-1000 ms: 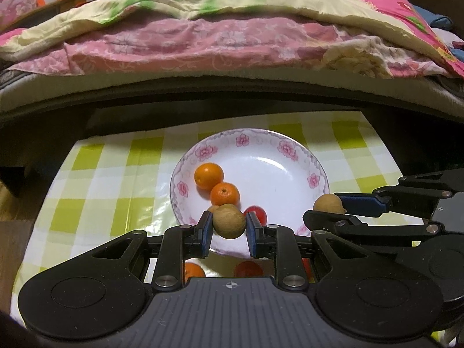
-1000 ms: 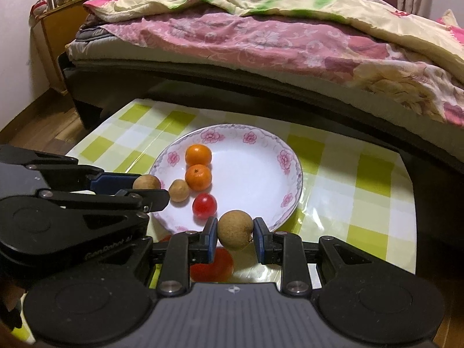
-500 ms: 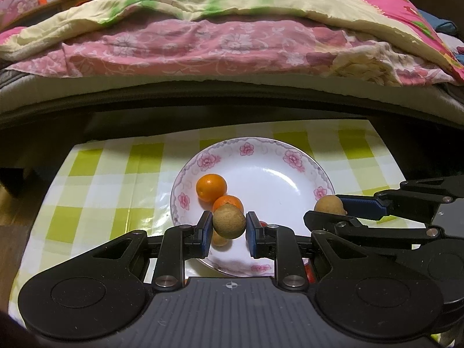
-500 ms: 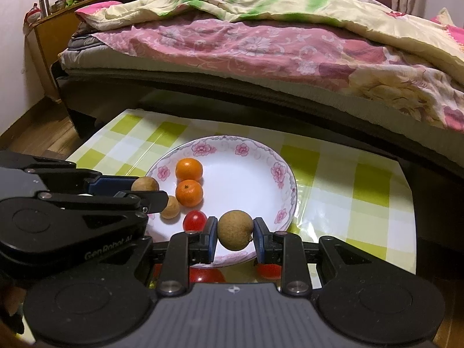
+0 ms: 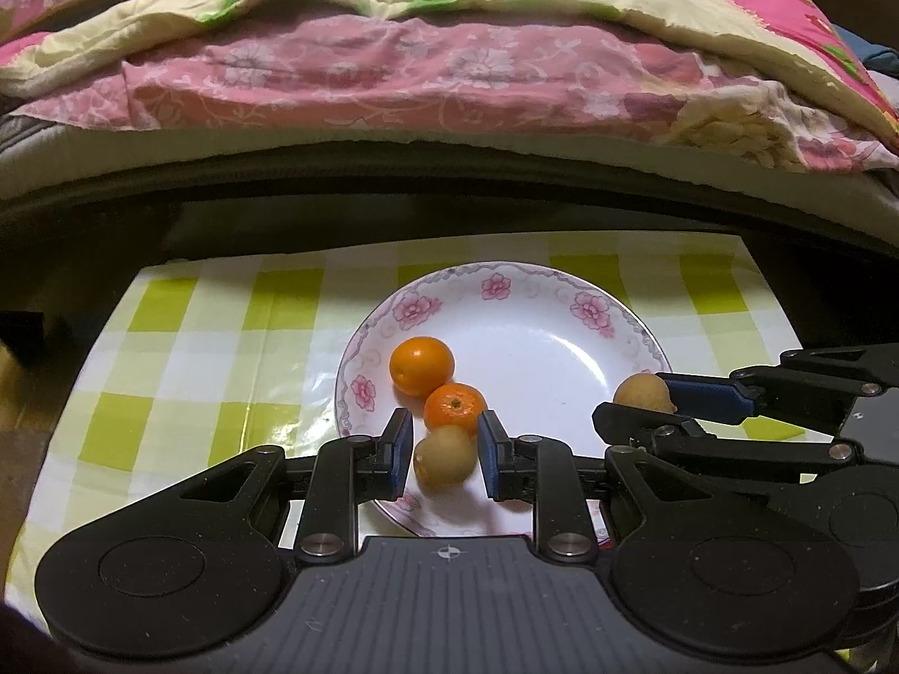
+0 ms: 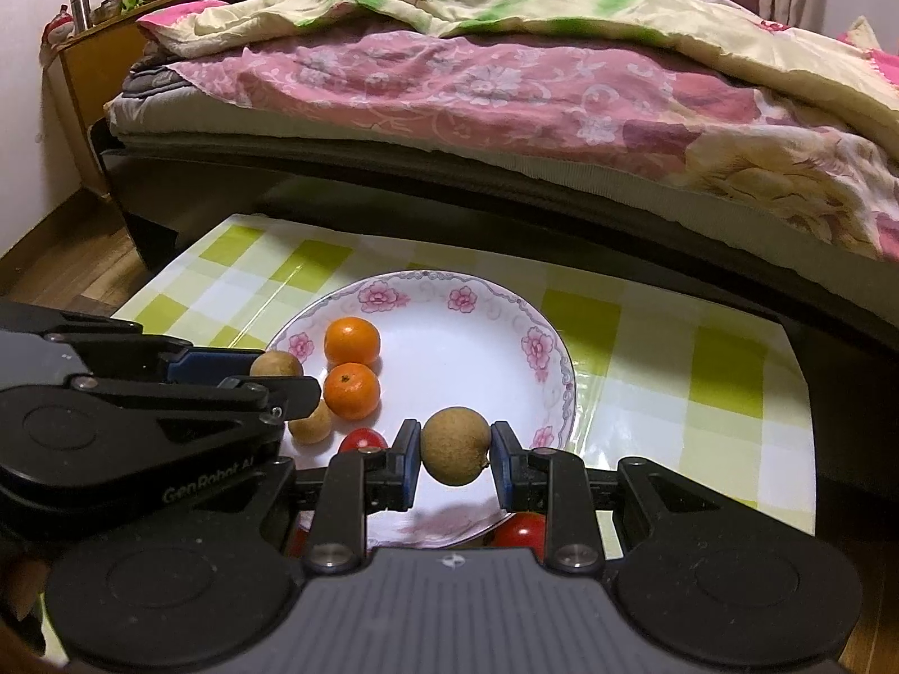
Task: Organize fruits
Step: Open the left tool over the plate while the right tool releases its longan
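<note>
My left claw (image 5: 444, 449) stands released around a round tan longan (image 5: 445, 456); right claw (image 6: 455, 458) grips another brown longan (image 6: 455, 445). Dropped carelessly, either could roll off the white floral plate (image 5: 590, 303).

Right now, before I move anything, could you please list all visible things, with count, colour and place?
plate: 1, white with pink flowers, on the tablecloth
oranges: 2, orange, on the plate's left part
brown fruits: 3, tan; one on the plate, one at each gripper
tomatoes: at least 2, red; one on the plate, one beside its near rim
tablecloth: 1, green and white checks
bed: 1, pink and yellow quilts, behind
left gripper: black, fruit between its fingers
right gripper: black, shut on a fruit
</note>
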